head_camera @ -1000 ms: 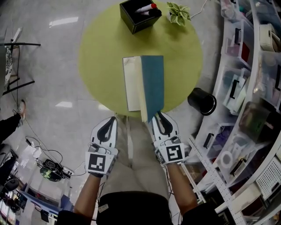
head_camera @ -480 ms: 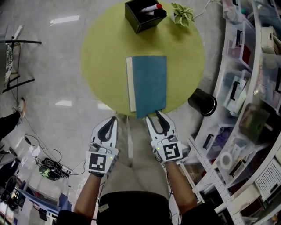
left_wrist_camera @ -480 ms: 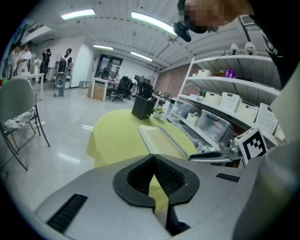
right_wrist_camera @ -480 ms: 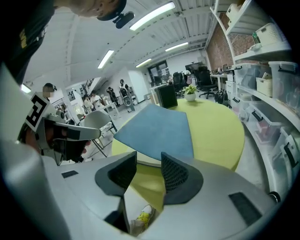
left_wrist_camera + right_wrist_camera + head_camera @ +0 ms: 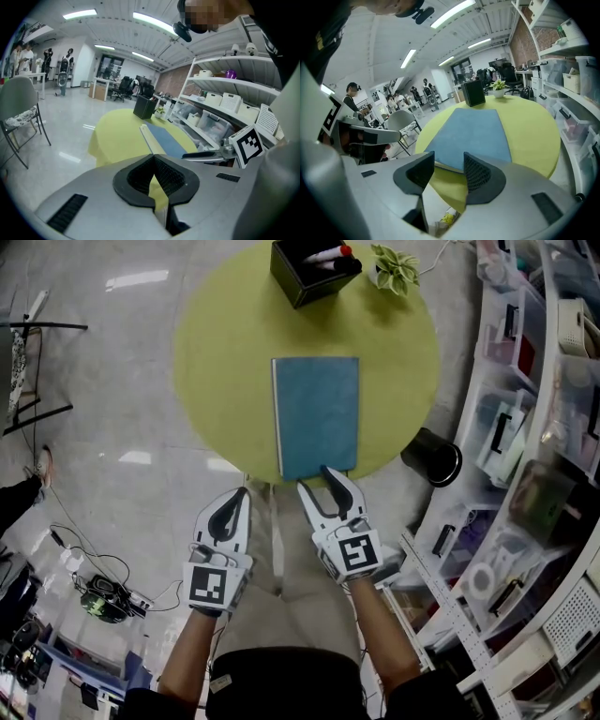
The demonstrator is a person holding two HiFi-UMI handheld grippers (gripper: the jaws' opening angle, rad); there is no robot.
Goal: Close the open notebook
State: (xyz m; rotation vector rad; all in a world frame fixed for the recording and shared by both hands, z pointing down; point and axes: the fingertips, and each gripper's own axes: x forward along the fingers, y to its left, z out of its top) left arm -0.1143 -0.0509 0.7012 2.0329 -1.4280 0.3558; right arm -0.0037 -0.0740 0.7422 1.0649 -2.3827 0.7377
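A second ago the blue cover stood halfway over with the pale pages showing. Now, in the head view, the notebook (image 5: 316, 415) lies flat and shut on the round yellow worktop (image 5: 216, 352), and my right gripper (image 5: 314, 479) sits just off its near edge, shifted a little left. My left gripper (image 5: 240, 498) hangs short of the worktop as before. In the left gripper view its jaws are pressed together on nothing (image 5: 152, 161), with the notebook (image 5: 164, 138) well ahead. In the right gripper view my jaws (image 5: 449, 171) have just been opening and stand spread, gripping nothing, with the notebook's (image 5: 471, 131) edge just beyond the gap. I judge the closing done; next I only need to draw back clear.
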